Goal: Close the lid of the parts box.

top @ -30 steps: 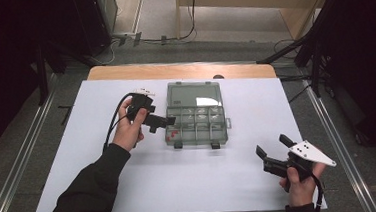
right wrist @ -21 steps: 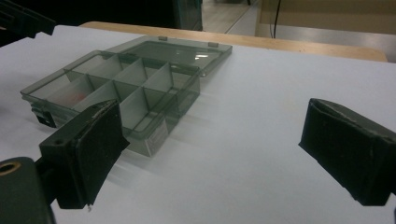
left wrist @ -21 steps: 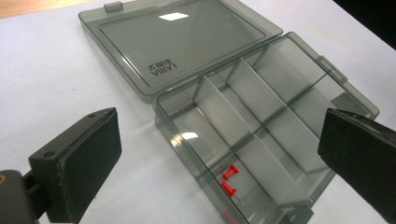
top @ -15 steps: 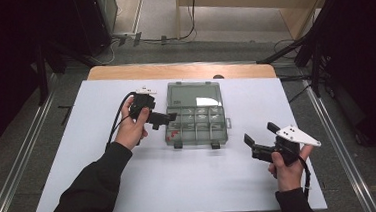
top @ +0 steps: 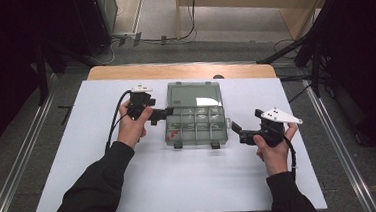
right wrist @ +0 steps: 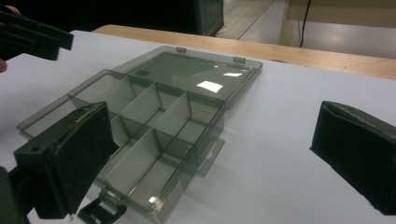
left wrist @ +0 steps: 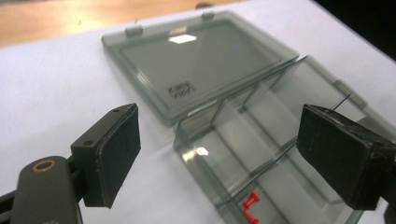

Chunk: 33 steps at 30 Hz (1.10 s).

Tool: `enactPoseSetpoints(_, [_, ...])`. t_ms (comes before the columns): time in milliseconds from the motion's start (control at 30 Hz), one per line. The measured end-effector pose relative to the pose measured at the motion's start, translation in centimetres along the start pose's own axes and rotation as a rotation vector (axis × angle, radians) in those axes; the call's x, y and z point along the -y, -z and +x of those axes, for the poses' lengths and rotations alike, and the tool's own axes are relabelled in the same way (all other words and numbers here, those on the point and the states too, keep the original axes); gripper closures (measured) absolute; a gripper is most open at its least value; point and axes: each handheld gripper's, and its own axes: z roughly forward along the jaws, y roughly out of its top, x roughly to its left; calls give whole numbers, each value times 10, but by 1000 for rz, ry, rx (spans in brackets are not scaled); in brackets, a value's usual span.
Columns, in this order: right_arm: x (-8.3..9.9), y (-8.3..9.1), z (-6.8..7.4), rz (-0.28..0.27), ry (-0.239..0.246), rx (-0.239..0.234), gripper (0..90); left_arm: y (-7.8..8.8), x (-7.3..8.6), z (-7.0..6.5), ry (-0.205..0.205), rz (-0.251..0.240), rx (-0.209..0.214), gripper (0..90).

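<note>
High view puts our open organizer box [top: 196,119] at the middle of the frame on the white table [top: 81,183], its lid [top: 194,92] folded back flat toward the top. Our left gripper [top: 162,115] sits at the box's left edge; its jaws have just been closing a little but stand apart, the near corner of the box between them with neither pad pressing. Our right gripper [top: 237,130] hovers just right of the box, jaws having just been opening, wide apart and empty. We judge we are steadying the box to work at its compartments or shut it. Left gripper view shows red pushpins [left wrist: 250,207] in a near compartment at the bottom of the frame. Next we need the right gripper brought in squarely, minding the front latches [right wrist: 100,211] that jut toward us.
</note>
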Motion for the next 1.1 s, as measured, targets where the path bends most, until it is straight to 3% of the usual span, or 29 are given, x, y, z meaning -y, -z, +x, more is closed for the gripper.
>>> enactPoseSetpoints(100, [-5, -10, -2, 9, -8, -5, 0, 0, 0, 1, -7, -26, 40, 84])
enactPoseSetpoints(200, [-10, -19, -4, 5, 0, -16, 0, -5, 0, 4, -2, -22, 45, 54])
enactPoseSetpoints(300, [-15, -27, -5, 16, 0, -23, 0, -8, 1, 8, 23, -31, 27, 52])
enactPoseSetpoints(700, [-28, -60, -14, 41, -1, -46, 0, -17, -2, 21, 65, -39, 39, 0])
enactPoseSetpoints(1100, [-44, -89, -18, 92, -14, -51, 29, -30, -12, 31, 103, 2, 18, 0])
